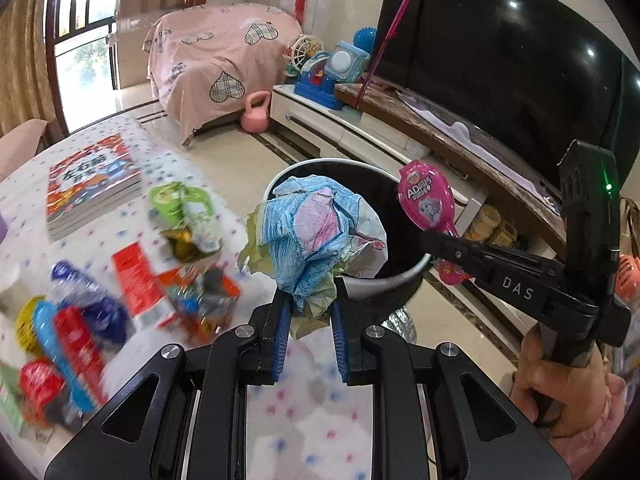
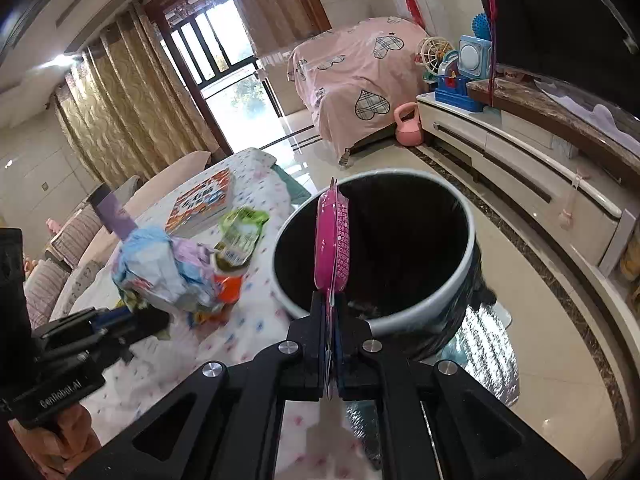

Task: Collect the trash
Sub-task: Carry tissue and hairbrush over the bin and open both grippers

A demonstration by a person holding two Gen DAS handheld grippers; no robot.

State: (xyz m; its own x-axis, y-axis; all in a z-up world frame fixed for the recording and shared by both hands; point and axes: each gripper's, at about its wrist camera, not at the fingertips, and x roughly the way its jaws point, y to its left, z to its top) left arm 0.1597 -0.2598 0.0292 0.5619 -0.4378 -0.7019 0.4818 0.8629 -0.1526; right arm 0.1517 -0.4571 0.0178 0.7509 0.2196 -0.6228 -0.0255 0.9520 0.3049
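Observation:
My left gripper [image 1: 309,300] is shut on a crumpled ball of coloured paper [image 1: 316,228] and holds it near the rim of the white trash bin [image 1: 404,278] with a black liner. The paper ball also shows in the right wrist view [image 2: 168,268]. My right gripper [image 2: 331,300] is shut on a flat pink candy package [image 2: 333,240], held edge-on over the bin's [image 2: 460,276] opening. From the left wrist view the pink package [image 1: 424,200] hangs over the bin's far right rim.
Several wrappers and bottles [image 1: 80,320] lie on the dotted tablecloth [image 1: 312,408] at left, with a green pouch [image 1: 180,204] and stacked books [image 1: 94,180]. A TV stand [image 2: 520,152], pink kettlebell [image 2: 408,124] and covered sofa [image 2: 360,80] stand beyond the bin.

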